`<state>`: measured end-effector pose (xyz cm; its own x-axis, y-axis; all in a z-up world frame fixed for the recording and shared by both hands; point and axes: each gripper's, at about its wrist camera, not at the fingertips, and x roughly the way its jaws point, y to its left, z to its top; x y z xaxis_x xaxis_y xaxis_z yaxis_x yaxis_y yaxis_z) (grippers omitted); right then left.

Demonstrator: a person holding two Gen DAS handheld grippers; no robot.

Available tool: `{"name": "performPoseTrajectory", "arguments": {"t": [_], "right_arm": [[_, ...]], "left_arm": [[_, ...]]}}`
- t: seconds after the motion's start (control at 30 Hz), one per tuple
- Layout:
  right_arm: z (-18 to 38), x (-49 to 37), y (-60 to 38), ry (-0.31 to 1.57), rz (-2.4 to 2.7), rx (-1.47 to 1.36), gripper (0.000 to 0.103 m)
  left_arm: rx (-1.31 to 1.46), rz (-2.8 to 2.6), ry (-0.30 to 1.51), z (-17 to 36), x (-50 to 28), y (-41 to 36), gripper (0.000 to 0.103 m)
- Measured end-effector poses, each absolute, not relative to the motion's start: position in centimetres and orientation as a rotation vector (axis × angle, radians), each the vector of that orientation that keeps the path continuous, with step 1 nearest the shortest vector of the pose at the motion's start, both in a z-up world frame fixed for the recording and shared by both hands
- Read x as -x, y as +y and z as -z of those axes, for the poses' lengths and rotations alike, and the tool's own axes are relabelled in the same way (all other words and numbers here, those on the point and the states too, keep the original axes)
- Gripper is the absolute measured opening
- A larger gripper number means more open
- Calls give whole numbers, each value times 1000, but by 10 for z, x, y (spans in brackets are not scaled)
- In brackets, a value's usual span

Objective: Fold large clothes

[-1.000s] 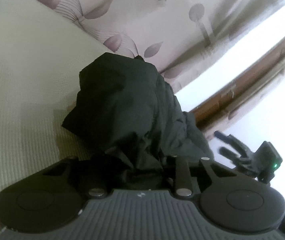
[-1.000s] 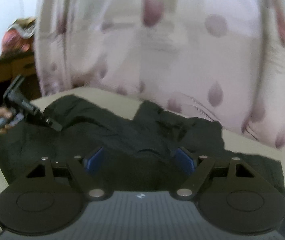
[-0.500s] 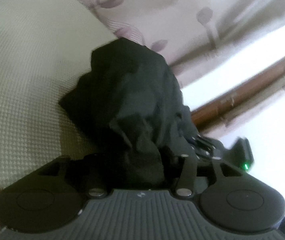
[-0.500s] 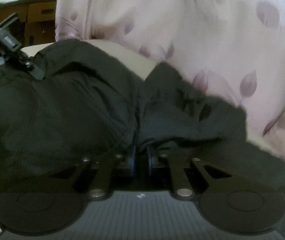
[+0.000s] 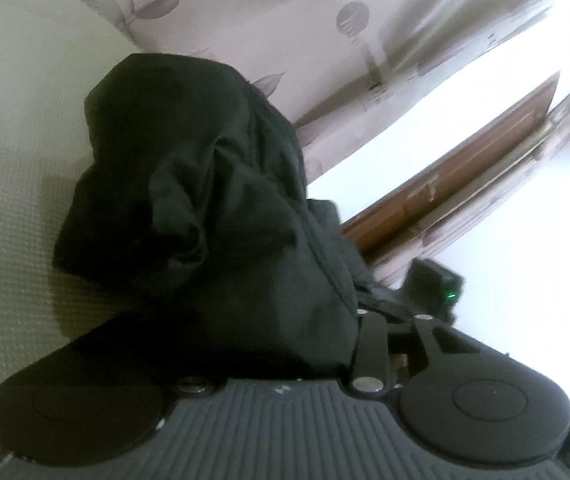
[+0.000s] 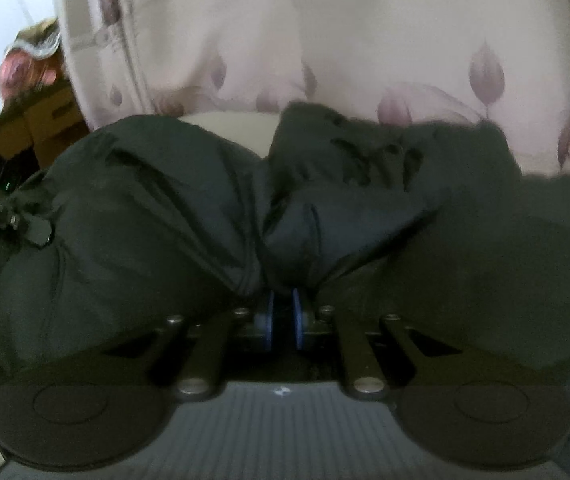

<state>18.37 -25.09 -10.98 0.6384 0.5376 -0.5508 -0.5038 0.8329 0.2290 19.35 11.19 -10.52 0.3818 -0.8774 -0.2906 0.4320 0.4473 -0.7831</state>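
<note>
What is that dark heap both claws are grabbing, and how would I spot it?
Find the pale cream bed below the leaf-print curtain. The black garment is bunched on it, the only dark, crumpled thing against the light fabrics.

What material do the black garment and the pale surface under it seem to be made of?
The black crumpled garment looks like thin woven cloth, matte, perhaps a light synthetic: it bunches in soft folds and shows stitched seams. The pale cream textured surface looks like a woven or quilted cover: a fine waffle grid shows. Neither is certain.
</note>
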Motion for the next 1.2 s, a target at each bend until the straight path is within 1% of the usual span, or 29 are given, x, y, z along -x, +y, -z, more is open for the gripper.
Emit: {"name": "performPoseTrajectory", "arguments": {"t": [0.2,0.37,0.5,0.6,0.67,0.8,0.87,0.97,1.07,1.13,1.2], "right_arm": [[109,-177,-229,684,-582,-119,11],[111,-163,-211,713,-568,-325,11],[124,-147,-191,729,-631,-624,11],[142,-138,-183,718,-695,-915,11],[150,-136,-181,728,-726,-1044,11],[136,-128,-197,806,-639,-972,11],[126,-116,-213,803,-619,-919,12],[108,-87,-243,770,-599,-752,15],[104,-63,-253,776,-614,-582,15],[119,-59,-254,788,-674,-643,15],[143,-66,-253,796,-708,-794,14]], "left_arm": [[715,917,768,74,-176,108,38],[769,888,754,33,-165,105,38],[757,897,731,-5,-157,80,38],[748,893,724,-20,-158,53,40],[732,894,713,-17,-159,41,42],[755,909,713,-4,-153,30,42],[721,908,703,-5,-149,27,42],[696,906,692,-3,-146,24,42],[705,917,679,-4,-143,20,44],[697,934,676,-9,-142,5,44],[660,967,671,-12,-134,-18,48]]}}
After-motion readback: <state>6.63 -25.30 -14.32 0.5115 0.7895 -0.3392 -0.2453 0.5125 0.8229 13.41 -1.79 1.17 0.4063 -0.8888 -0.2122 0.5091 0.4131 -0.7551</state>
